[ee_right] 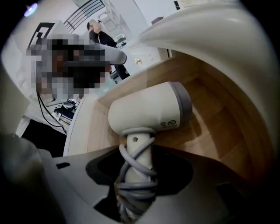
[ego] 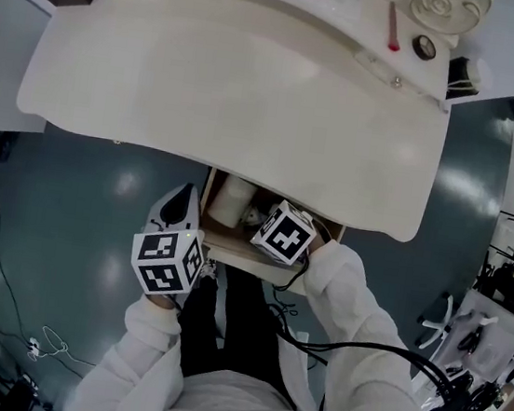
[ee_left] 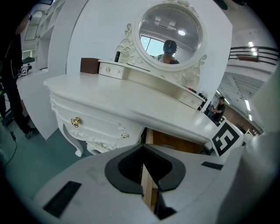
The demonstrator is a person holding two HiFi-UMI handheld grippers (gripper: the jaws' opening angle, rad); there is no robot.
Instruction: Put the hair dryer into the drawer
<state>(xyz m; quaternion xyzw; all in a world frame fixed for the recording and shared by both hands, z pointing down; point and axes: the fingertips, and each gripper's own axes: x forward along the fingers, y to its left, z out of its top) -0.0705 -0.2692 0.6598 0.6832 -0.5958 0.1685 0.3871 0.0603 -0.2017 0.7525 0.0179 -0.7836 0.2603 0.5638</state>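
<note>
The white hair dryer lies on the wooden floor of the open drawer, its grey cord wound round the handle. That handle stands between the jaws of my right gripper, which are open, with dark gaps on both sides of it. In the head view the dryer shows inside the drawer under the tabletop, with the right gripper over it. My left gripper is shut on the drawer's left side wall, at the drawer's left edge.
The white vanity table overhangs the back of the drawer. A round mirror and small upper drawers stand at its back, with a brown box at the left end. A red pen lies on the top shelf. Cables trail on the floor.
</note>
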